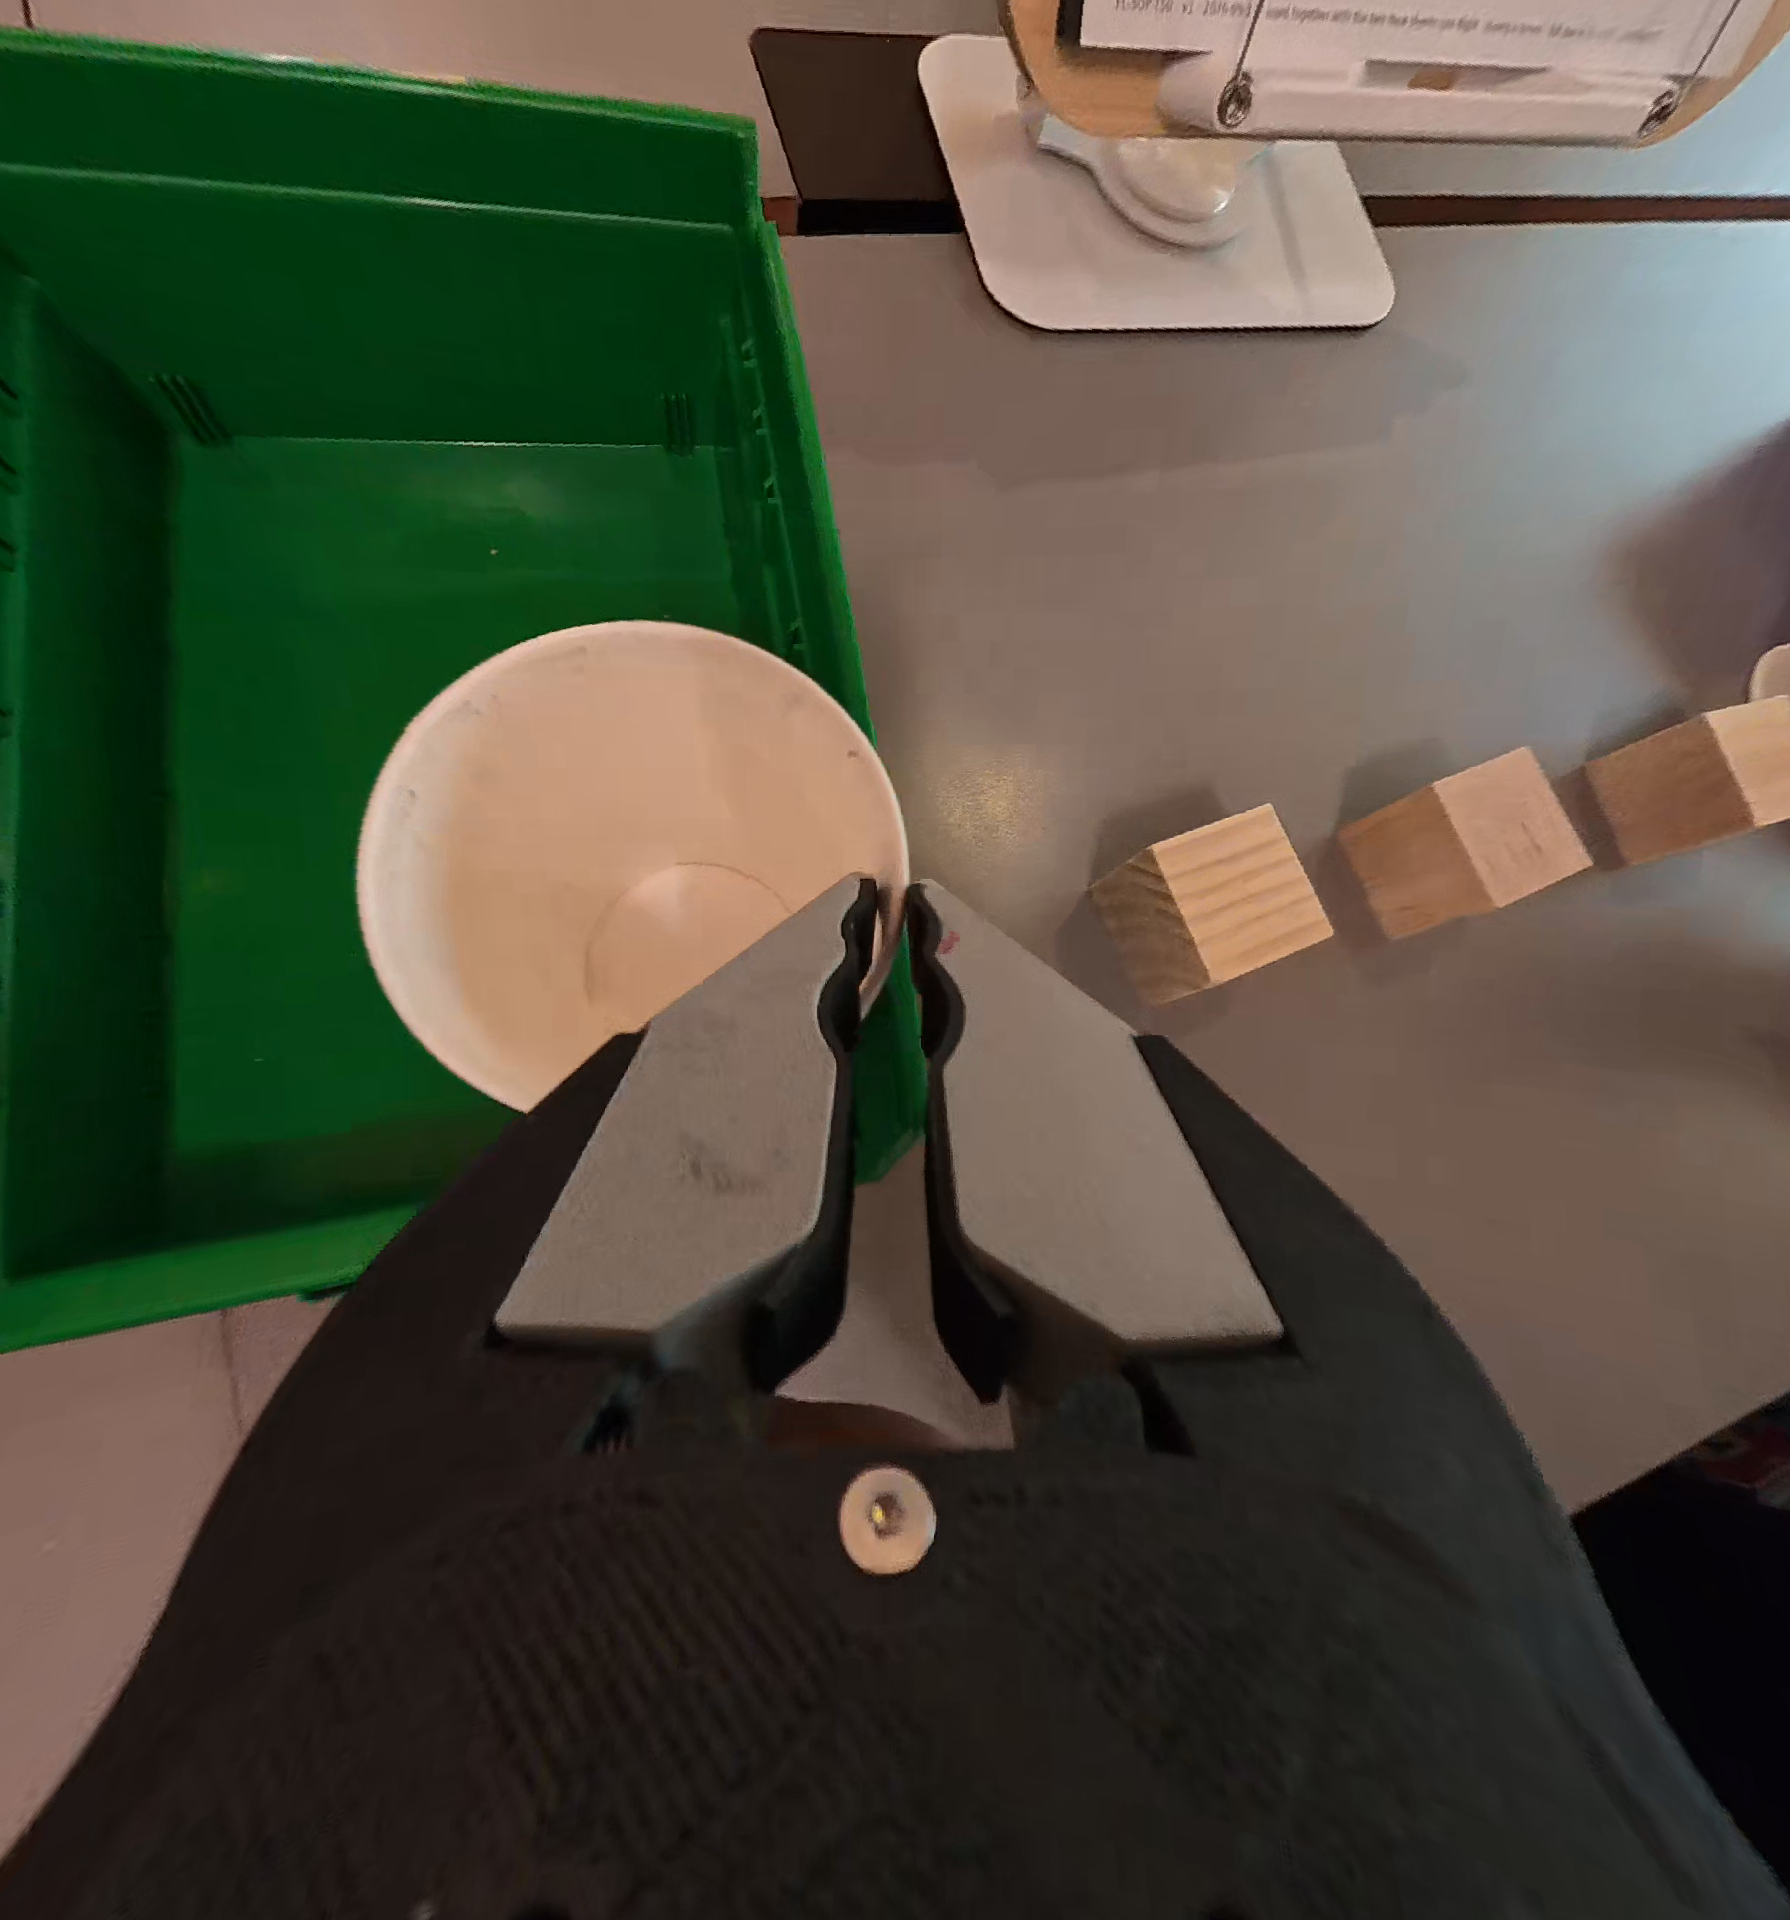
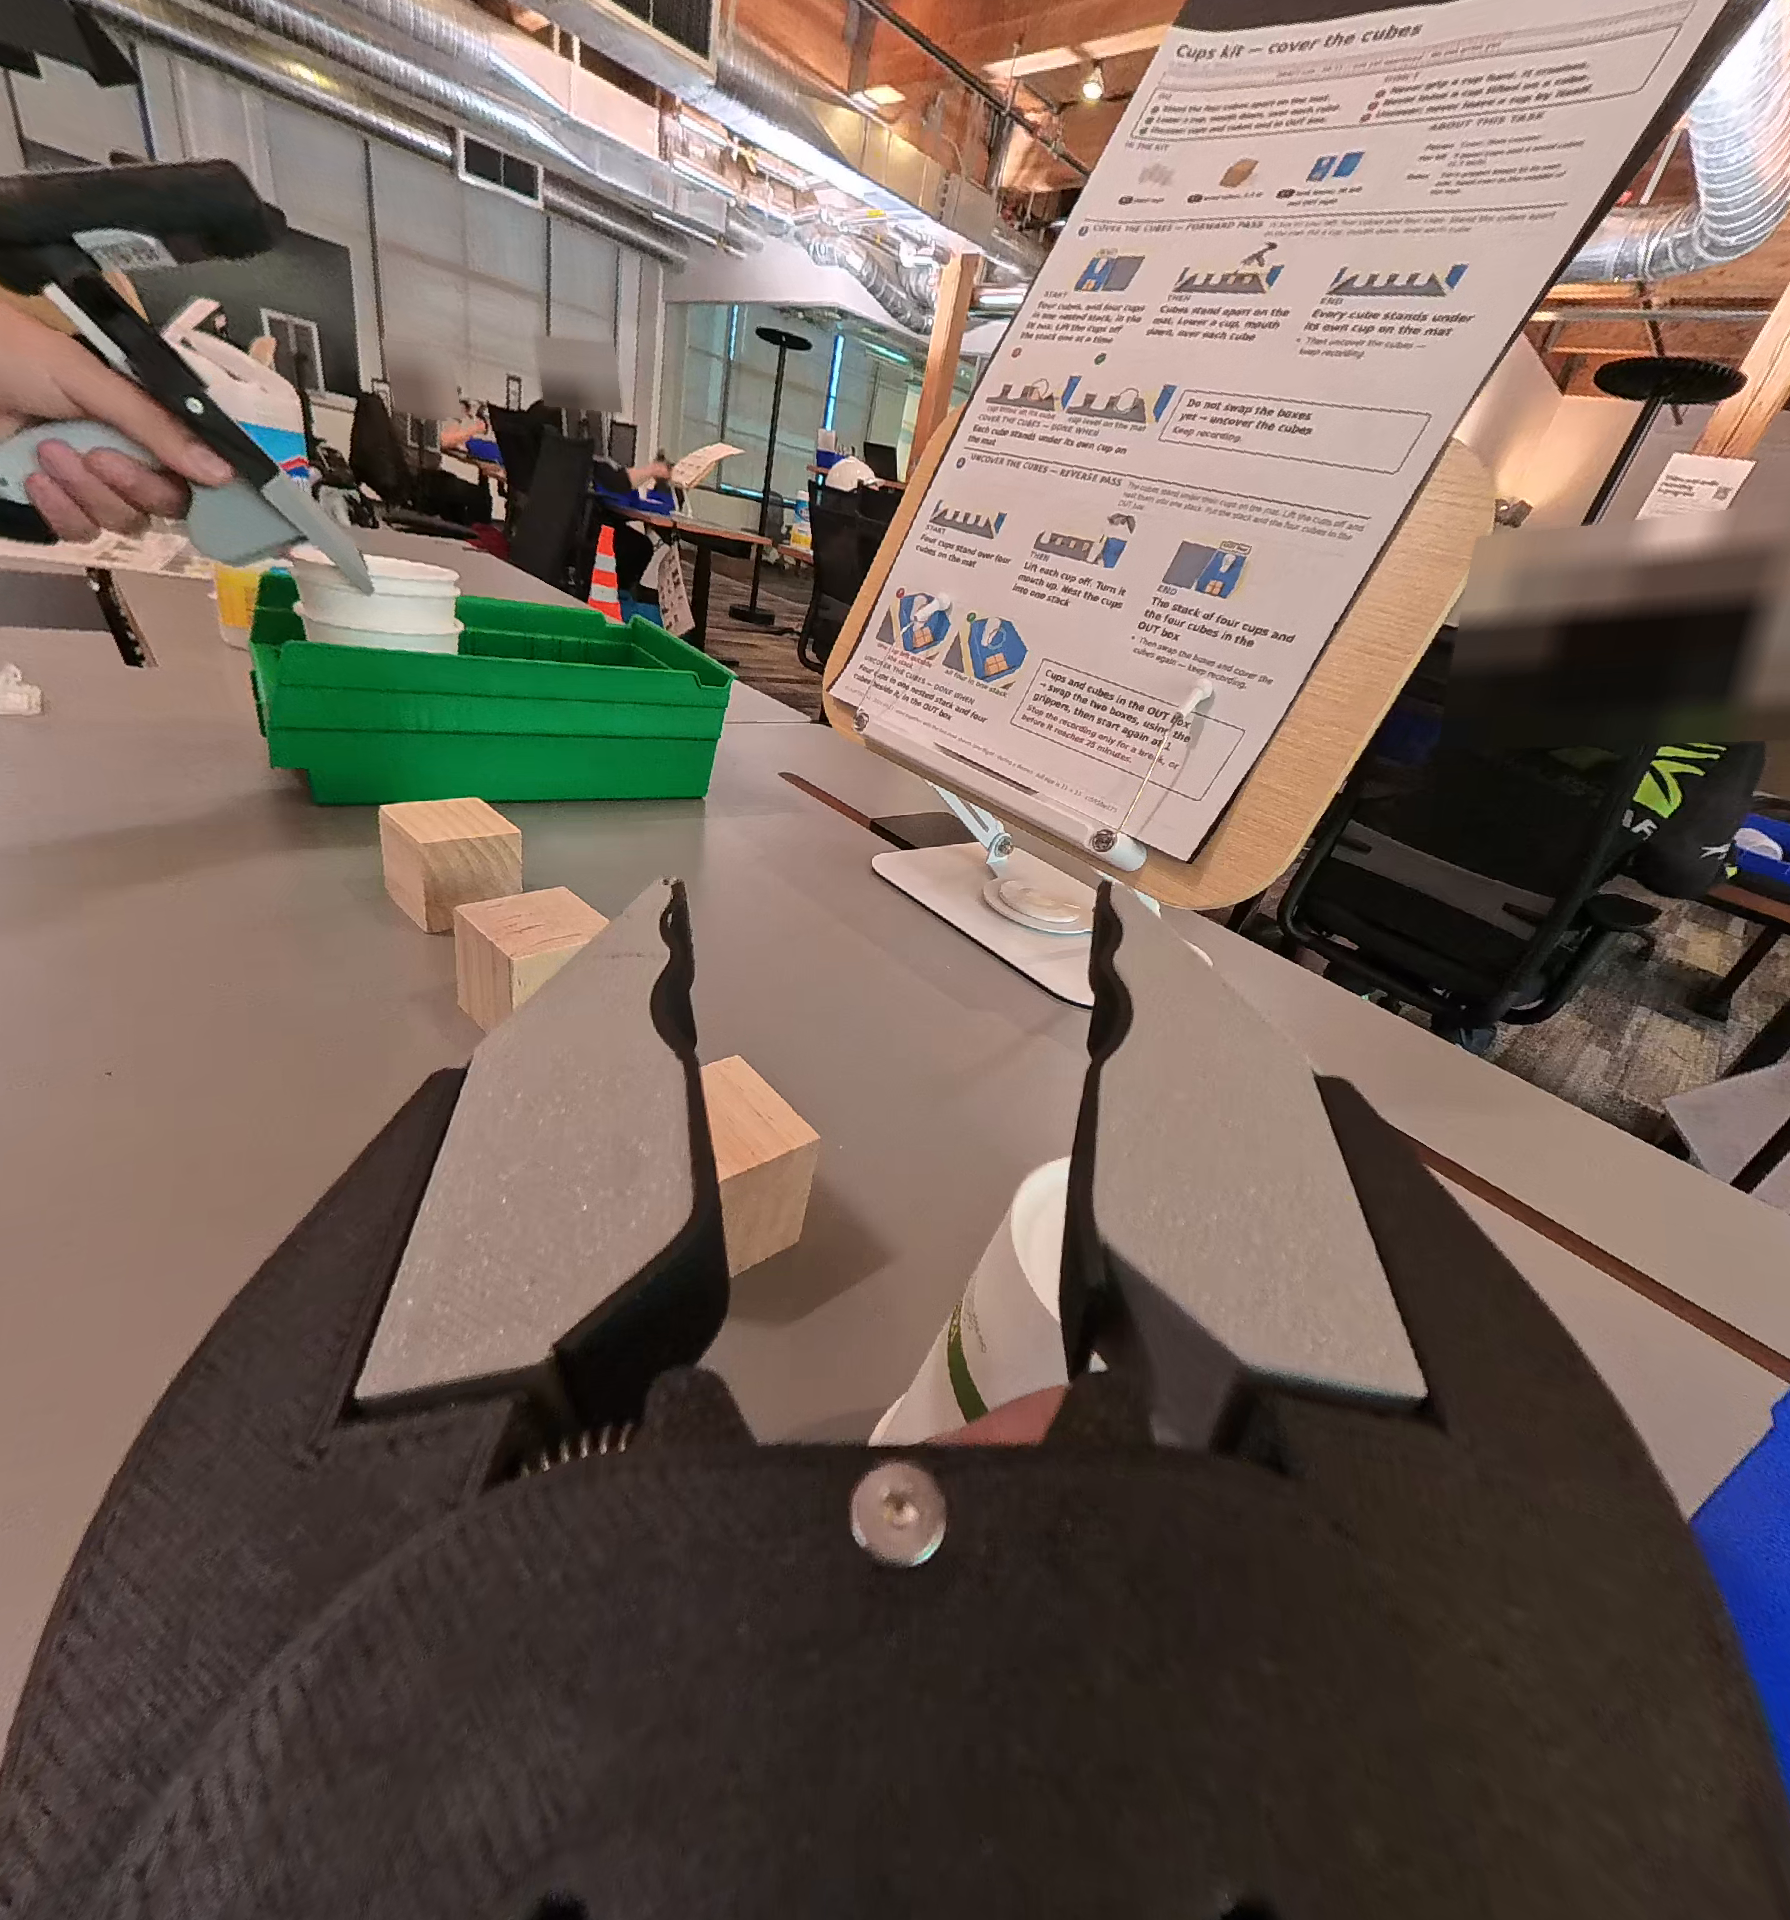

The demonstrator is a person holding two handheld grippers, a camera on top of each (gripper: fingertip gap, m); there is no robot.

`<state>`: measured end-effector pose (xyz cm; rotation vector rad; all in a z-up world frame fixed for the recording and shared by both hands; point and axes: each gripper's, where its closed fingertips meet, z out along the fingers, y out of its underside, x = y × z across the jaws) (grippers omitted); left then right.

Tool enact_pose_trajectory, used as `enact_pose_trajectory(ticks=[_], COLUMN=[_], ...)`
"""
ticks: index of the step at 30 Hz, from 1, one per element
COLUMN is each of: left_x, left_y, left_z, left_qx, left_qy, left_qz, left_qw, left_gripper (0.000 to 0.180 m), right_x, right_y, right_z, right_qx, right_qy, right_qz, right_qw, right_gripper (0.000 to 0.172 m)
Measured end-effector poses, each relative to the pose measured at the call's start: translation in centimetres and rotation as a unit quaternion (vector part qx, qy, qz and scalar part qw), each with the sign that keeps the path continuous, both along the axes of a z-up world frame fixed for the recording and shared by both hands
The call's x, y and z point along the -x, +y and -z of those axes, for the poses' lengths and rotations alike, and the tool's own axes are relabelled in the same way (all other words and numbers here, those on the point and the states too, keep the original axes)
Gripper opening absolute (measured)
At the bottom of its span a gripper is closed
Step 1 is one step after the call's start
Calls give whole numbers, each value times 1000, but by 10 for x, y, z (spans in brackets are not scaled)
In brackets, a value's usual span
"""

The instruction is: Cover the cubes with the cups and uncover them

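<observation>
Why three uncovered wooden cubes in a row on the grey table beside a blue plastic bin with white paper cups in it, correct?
Not quite: the plastic bin is green, not blue, per the right wrist view. Otherwise right: three uncovered wooden cubes lined up on the grey table, white paper cups in the bin.

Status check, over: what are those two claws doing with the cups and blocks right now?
Left claw pinched on cup rim over green bin. Right claw open, holding nothing. Three cubes bare on table. Nothing in the way.
</observation>
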<state>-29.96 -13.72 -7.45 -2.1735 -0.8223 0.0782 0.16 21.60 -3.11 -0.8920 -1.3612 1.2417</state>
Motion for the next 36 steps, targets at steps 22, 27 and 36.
enact_pose_trajectory(ticks=[22, 27, 36], left_x=[30, 19, -143], left_y=[-29, -18, 119], left_z=[-62, -117, -215], left_qx=[23, 85, -142], left_qy=[188, 344, 449], left_qz=[-85, -87, 93], left_qw=[978, 931, 877], left_gripper=[2, 1, 1], right_x=[2, 3, -9], right_y=[-4, -8, -65], right_z=[6, 7, -2], right_qx=[-11, -16, 6], right_qy=[-10, -12, 7], right_qz=[-2, -9, -128], right_qw=[1000, 1000, 992], right_gripper=[75, 76, 78])
